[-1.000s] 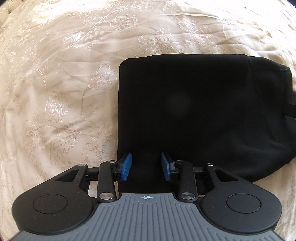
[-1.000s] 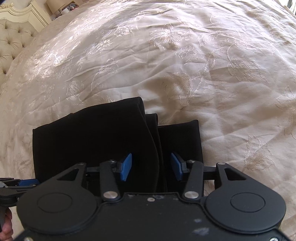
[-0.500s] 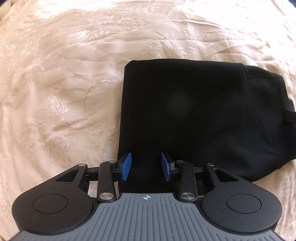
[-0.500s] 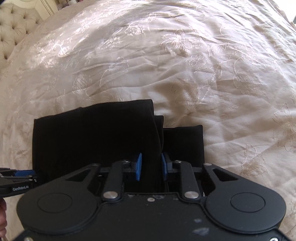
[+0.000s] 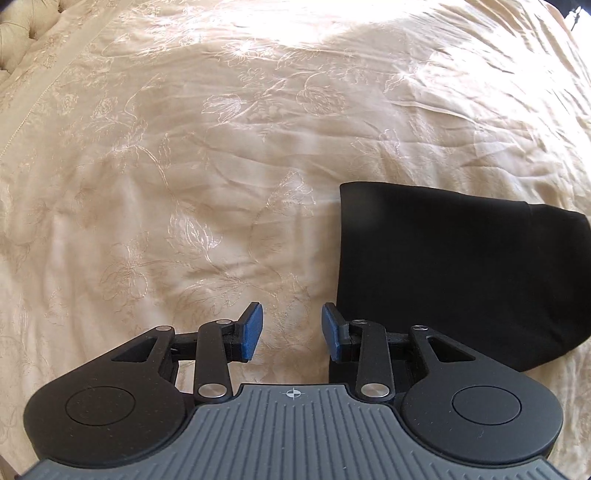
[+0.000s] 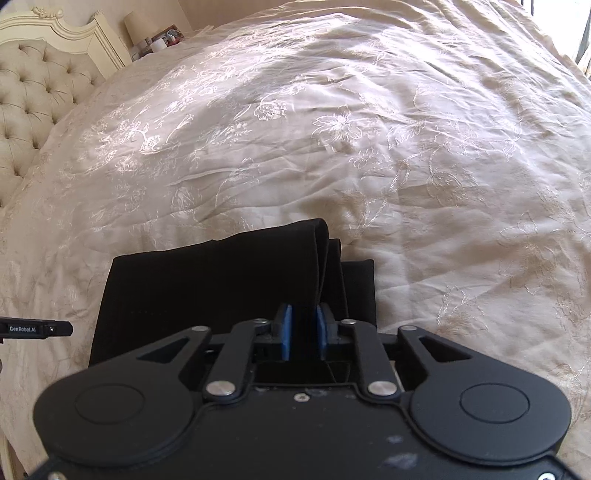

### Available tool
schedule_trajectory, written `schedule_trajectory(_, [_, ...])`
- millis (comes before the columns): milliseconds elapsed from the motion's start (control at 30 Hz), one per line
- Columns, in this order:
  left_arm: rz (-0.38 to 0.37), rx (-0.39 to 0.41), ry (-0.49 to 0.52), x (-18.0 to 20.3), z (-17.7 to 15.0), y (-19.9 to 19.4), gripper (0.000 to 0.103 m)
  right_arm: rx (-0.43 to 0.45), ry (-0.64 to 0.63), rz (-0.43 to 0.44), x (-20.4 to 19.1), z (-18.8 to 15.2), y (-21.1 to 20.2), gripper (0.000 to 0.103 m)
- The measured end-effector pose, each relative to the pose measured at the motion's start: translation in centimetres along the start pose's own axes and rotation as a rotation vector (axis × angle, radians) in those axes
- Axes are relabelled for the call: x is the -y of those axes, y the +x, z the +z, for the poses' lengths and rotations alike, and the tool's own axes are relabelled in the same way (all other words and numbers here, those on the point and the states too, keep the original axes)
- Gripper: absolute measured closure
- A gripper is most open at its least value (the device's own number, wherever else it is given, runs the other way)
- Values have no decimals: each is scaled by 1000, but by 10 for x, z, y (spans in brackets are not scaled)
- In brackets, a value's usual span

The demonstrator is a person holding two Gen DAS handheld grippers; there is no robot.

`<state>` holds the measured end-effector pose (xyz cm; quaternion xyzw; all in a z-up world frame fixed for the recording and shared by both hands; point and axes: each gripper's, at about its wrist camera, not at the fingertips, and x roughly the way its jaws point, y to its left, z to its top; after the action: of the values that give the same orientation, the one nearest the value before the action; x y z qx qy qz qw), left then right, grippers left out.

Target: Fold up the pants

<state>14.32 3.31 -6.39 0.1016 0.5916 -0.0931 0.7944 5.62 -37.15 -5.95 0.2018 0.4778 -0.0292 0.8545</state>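
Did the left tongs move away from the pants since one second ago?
Yes. The left tongs, which framed the pants before, now frame bare bedspread left of the pants' edge.

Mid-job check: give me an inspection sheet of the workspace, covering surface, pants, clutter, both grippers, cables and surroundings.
Surface: cream embroidered bedspread, wrinkled.
Job's things: black pants folded into a compact stack, layered edges showing on one side.
Clutter: nothing seen on the bed.
Grippers: left gripper open over bare bedspread beside the pants; right gripper opening, over the pants, nothing gripped.
Cables: nothing seen.
Surroundings: tufted headboard, lamp and small items behind it.
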Motion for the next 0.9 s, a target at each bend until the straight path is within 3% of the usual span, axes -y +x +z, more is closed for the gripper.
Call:
schedule_trajectory(33, [-7,0,14,3,0,0,69,-2,12,-1,2,0,2,61])
schedule_trajectory(300, [-44,-70,157,53,-17,31,68,-61,61,-2,16,8,35,57])
schedule_trajectory(400, [-14,-56,203,60,-27,44,68,-88,53,6,19,10,49,55])
schedule_trajectory(667, [-46,-53,188,49,-30,46,67,-133,105,27,22,14,72,51])
schedule_trajectory(700, [-46,-51,184,48,-30,46,67,-131,95,12,19,15,70,56])
schedule_trajectory(733, [-45,-49,181,47,-30,45,67,-125,68,-15,14,16,67,73])
schedule_trajectory(800, [-45,-40,166,41,-29,40,67,-88,42,-9,7,18,50,87])
schedule_trajectory(900, [-72,-11,142,34,-28,28,67,-30,5,-9,-1,18,16,91])
